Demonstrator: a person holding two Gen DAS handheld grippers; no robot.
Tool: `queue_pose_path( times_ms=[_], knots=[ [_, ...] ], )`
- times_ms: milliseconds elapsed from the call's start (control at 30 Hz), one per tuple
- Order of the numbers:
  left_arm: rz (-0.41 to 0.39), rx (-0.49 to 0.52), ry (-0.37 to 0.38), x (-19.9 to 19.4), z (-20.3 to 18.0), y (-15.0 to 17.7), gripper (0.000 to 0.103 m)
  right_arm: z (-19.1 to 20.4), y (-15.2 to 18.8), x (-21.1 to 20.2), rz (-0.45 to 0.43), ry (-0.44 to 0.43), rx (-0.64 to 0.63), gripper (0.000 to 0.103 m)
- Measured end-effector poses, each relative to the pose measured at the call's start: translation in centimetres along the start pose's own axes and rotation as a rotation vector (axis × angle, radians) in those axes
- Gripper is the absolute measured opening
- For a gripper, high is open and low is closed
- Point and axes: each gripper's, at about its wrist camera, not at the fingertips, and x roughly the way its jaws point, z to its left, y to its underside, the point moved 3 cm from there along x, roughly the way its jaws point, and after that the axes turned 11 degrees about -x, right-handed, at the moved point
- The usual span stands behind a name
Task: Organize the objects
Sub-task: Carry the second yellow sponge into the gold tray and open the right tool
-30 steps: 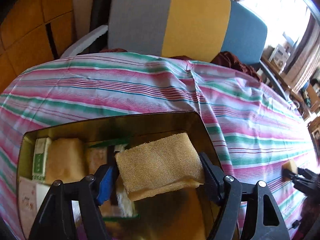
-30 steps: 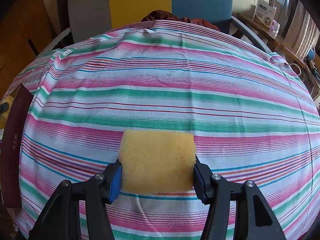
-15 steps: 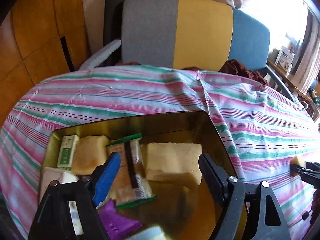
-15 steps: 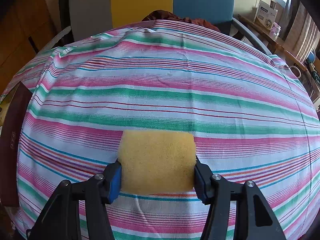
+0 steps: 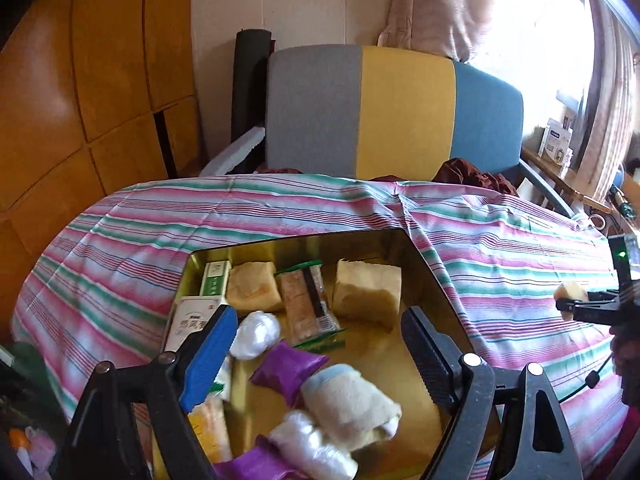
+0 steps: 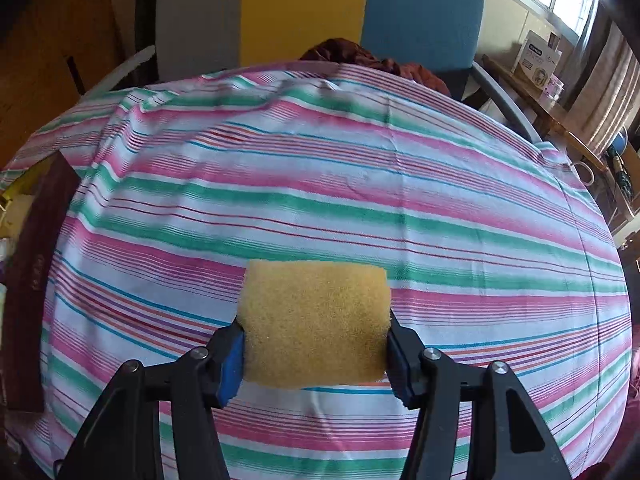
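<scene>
In the left wrist view a gold tin box [image 5: 436,276] sits on the striped tablecloth [image 5: 132,256]. It holds a yellow sponge [image 5: 366,294], a second sponge [image 5: 252,286], a wrapped snack [image 5: 308,304], purple packets [image 5: 288,368], a rolled towel [image 5: 352,404] and small cartons [image 5: 216,278]. My left gripper [image 5: 316,340] hangs above the box, its jaws opening with nothing between them. In the right wrist view my right gripper [image 6: 314,346] is shut on a yellow sponge [image 6: 314,320], held just above the cloth [image 6: 320,184]. That gripper also shows at the right edge of the left wrist view, right gripper [image 5: 580,308].
A chair with grey, yellow and blue back panels [image 5: 392,112] stands behind the table, with dark red cloth [image 5: 472,178] on its seat. A wooden cabinet [image 5: 80,80] fills the left. The box's dark red outer wall [image 6: 32,272] is at the left edge of the right wrist view.
My left gripper let go of the sponge, which now lies in the box, then drew back and up with its jaws wider. My right gripper lifted slightly with its sponge.
</scene>
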Motion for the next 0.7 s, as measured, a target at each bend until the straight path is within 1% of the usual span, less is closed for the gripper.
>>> queue_pose_path(
  times_ms=[167, 267, 367, 467, 567, 633, 700],
  knots=[
    [-0.007, -0.036, -0.013, -1.4, 2.2, 0.7, 0.086, 7.0, -2.9, -3.3, -0.109, -0.102, -0.08, 0.059],
    [-0.008, -0.06, -0.025, -1.8, 3.6, 1.0, 0.086, 11.4, -4.2, -4.7, -0.156, -0.179, -0.122, 0.059],
    [-0.006, -0.075, -0.04, -2.2, 4.8, 1.5, 0.087, 16.1, -5.5, -5.6, -0.182, -0.246, -0.187, 0.059],
    [-0.003, -0.091, -0.055, -2.4, 5.9, 1.9, 0.088, 20.1, -6.1, -5.5, -0.18, -0.291, -0.239, 0.059],
    [0.002, -0.111, -0.066, -2.6, 7.0, 2.3, 0.089, 23.2, -6.8, -4.5, -0.154, -0.319, -0.266, 0.059],
    [0.005, -0.123, -0.073, -2.7, 7.7, 2.5, 0.09, 24.9, -7.2, -3.3, -0.124, -0.316, -0.292, 0.059],
    [0.007, -0.136, -0.081, -2.7, 8.4, 2.6, 0.092, 26.2, -7.4, -2.0, -0.089, -0.294, -0.311, 0.06]
  ],
)
